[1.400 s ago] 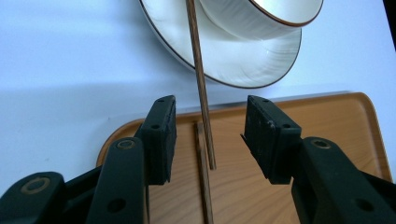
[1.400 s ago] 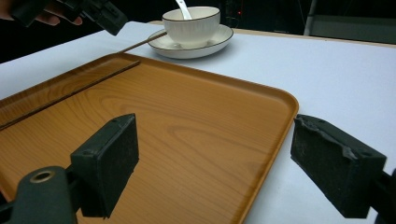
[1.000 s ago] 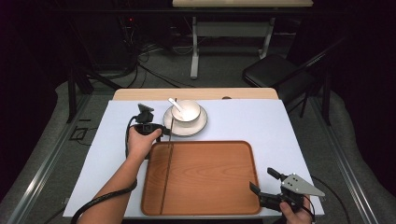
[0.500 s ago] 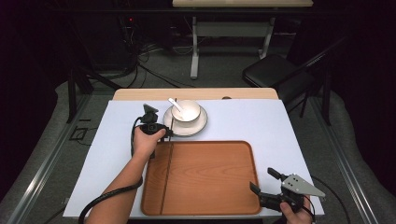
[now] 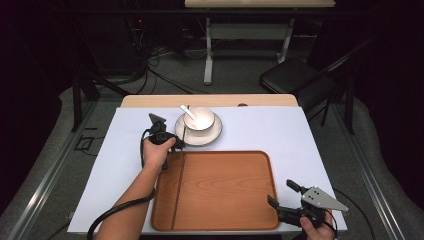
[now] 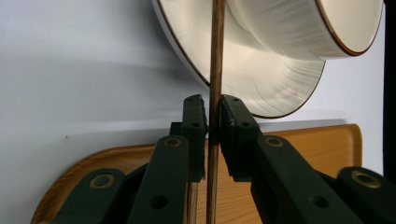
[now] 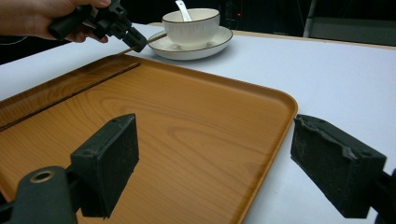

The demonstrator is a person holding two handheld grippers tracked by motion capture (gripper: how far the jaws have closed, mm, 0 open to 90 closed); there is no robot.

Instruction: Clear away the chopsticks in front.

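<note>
The left gripper [image 5: 176, 145] pinches a thin wooden chopstick [image 6: 215, 70] between its jaws; the left gripper view shows the pads pressed against both sides of the stick. In the high view the same chopstick [image 5: 184, 134] reads as a thin dark line whose far end lies on the plate [image 5: 214, 134], at its near-left rim. A second chopstick [image 7: 65, 97] lies along the left side of the wooden tray [image 5: 225, 200], clearest in the right gripper view.

The right gripper [image 5: 284, 201] hovers over the near right corner of the tray, jaws spread wide, holding nothing. Its view looks across the tray toward the bowl [image 7: 191, 25] standing on the plate, with a white spoon [image 7: 182, 10] inside.

The table [image 5: 300, 135] carries a pale blue-white covering, with a wooden edge showing at the far side. Beyond it the room is dark: grey floor, trailing cables, a black chair [image 5: 292, 80] and a second table frame [image 5: 210, 40].
</note>
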